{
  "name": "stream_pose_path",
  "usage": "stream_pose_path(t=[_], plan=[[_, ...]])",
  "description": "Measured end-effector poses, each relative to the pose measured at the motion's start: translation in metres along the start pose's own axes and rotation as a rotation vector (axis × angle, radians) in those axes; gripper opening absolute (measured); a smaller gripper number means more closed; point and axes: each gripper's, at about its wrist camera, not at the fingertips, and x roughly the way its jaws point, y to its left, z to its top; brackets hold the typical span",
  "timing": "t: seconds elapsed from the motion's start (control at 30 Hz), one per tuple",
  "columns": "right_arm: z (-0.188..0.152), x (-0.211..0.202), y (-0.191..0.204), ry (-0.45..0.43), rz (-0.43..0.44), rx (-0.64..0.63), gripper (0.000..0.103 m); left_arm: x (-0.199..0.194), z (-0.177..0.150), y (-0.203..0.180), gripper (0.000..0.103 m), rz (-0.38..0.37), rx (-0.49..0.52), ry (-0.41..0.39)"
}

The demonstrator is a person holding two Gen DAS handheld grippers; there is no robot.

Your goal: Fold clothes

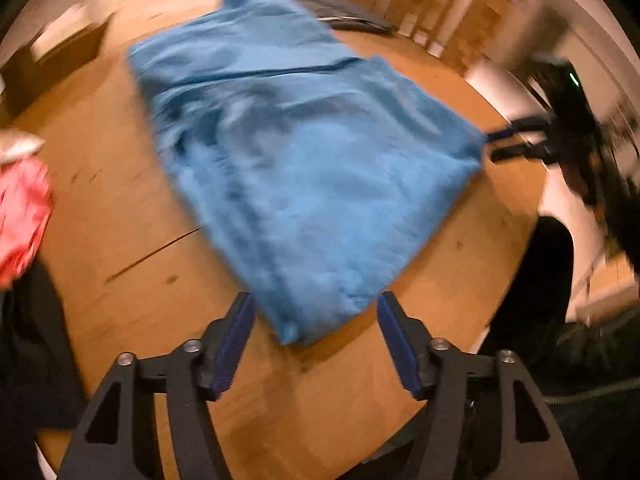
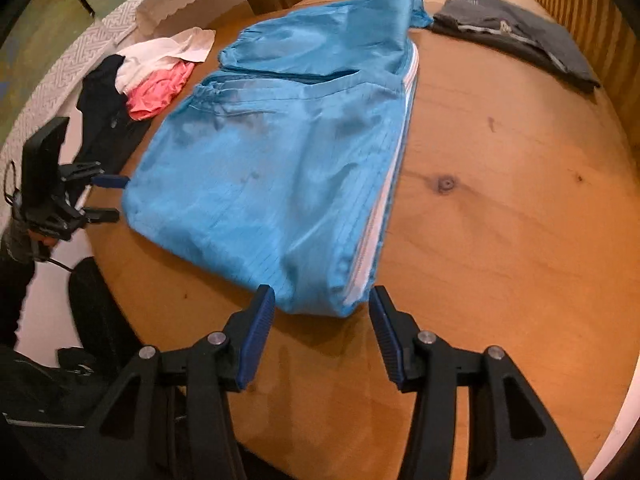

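A blue garment [image 1: 304,160] [image 2: 280,152] lies folded flat on the round wooden table [image 2: 500,220], with a white zipper edge [image 2: 394,184] along one side. My left gripper [image 1: 315,297] is open. One near corner of the garment shows between its blue pads, and they do not press on it. My right gripper [image 2: 322,291] is also open, at the other near corner, with the cloth loose between its fingers. Each gripper shows in the other's view, at the garment's side edge: the right gripper [image 1: 494,146] and the left gripper [image 2: 116,197]. The left wrist view is blurred.
A folded grey garment [image 2: 516,36] [image 1: 344,12] lies at the table's far side. A pile of pink cloth [image 2: 160,92] [image 1: 20,216], white cloth [image 2: 168,50] and a black garment [image 2: 104,120] sits by the table's edge. Bare wood lies to the blue garment's right.
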Motion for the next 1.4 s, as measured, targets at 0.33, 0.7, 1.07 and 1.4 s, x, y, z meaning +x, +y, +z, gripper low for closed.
stream_pose_path(t=[0.33,0.7,1.07,1.4], plan=[[0.001,0.016,0.0,0.008,0.105,-0.044,0.021,0.023,0.011,-0.003,0.046,-0.044,-0.046,-0.016],[-0.037,0.007,-0.016,0.153,0.283,0.175,0.028,0.007,-0.028,0.002,0.021,-0.128,-0.095,0.031],[-0.004,-0.025,0.03,-0.023,0.122,-0.106,0.034,-0.04,-0.011,-0.037,0.029,-0.034,0.074,-0.155],[-0.018,-0.012,0.029,0.04,0.062,-0.22,0.038,0.002,-0.014,-0.037,0.032,0.016,0.164,-0.003]])
